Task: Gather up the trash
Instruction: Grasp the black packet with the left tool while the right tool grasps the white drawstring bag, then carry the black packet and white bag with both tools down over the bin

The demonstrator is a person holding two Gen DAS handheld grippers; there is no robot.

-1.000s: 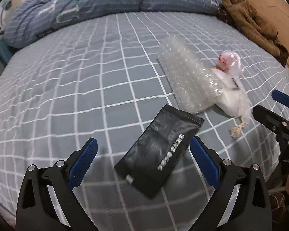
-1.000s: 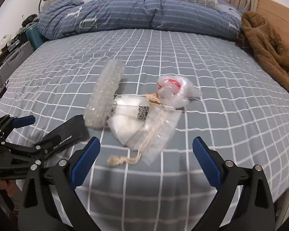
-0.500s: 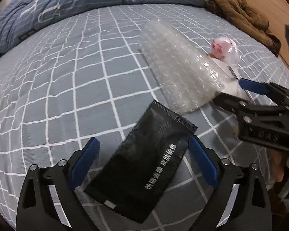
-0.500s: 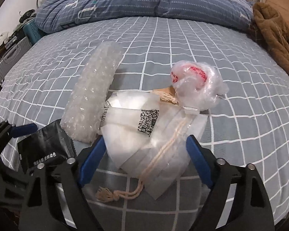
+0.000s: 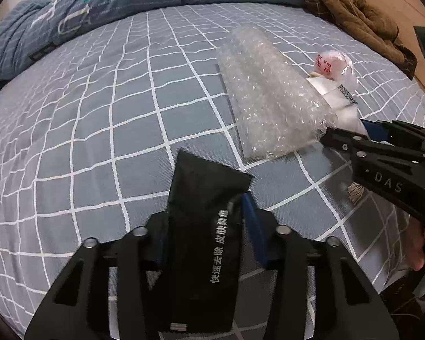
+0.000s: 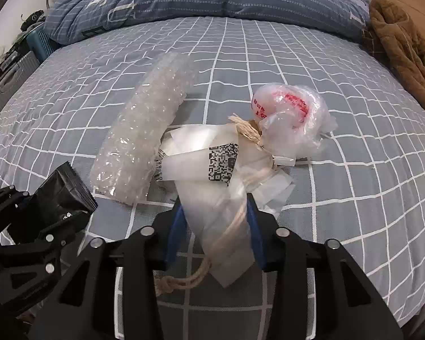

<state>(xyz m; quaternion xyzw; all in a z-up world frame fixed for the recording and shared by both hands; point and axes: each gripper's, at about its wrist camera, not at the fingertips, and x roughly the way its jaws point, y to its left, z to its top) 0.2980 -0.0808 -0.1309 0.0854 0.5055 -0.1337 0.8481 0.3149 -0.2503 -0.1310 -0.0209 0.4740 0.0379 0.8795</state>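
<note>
You're at the pick-up step — both grabs made on the bed near its front edge. Your left tool has just closed from wide open onto the black sachet. Your right tool has likewise just closed, pinching the white bag and its cord. Next, lift both clear — bubble wrap and the red-printed bag remain.
</note>
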